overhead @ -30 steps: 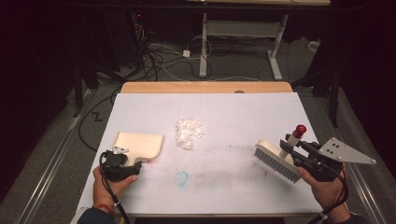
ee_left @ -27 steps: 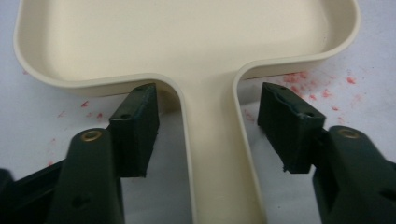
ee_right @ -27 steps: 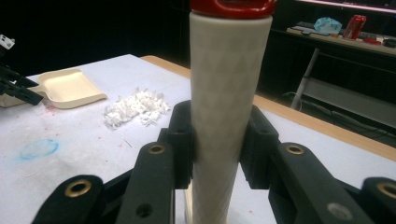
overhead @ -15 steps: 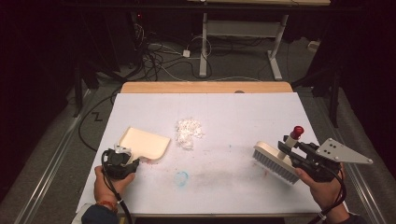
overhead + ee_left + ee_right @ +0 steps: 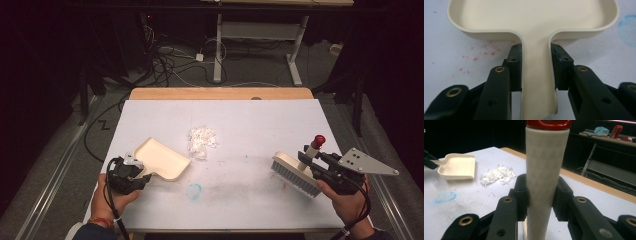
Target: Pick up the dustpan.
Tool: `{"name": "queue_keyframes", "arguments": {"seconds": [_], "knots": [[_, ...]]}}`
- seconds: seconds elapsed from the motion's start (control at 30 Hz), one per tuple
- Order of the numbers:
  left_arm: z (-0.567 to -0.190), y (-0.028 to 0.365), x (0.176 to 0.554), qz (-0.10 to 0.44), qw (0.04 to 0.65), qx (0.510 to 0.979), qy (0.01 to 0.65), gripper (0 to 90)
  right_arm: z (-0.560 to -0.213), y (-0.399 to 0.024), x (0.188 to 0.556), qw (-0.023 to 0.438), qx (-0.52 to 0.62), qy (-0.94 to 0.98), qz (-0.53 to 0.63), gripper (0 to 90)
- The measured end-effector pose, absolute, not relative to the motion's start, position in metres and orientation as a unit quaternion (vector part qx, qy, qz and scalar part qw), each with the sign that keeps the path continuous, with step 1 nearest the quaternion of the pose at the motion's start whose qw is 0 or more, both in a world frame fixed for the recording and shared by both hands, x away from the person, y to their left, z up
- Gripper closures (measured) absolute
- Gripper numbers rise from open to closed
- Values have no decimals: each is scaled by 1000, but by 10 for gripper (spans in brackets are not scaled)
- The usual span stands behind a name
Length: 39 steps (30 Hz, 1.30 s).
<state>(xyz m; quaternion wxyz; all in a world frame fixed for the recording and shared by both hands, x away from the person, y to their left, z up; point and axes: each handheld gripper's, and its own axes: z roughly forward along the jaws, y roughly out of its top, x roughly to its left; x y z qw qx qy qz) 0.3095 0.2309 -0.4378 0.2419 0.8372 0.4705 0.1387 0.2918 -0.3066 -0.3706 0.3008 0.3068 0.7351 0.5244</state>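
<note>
We see the left gripper point(image 5: 131, 172) clamped on the dustpan point(image 5: 162, 158) handle at near left, the right gripper point(image 5: 316, 162) clamped on the brush point(image 5: 295, 172) handle at near right, and scraps point(image 5: 201, 141) heaped mid-table between them.

Dustpan point(image 5: 534, 22) front cut off by top edge; brush handle point(image 5: 546, 182) hides brush head below.
</note>
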Motion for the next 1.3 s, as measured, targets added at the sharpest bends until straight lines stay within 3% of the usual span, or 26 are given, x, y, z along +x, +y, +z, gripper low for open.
{"name": "queue_keyframes", "arguments": {"seconds": [1.3], "knots": [[-450, 227, 304, 113, 245, 858, 437, 635, -372, -287, 307, 272, 292, 739, 543, 702]]}}
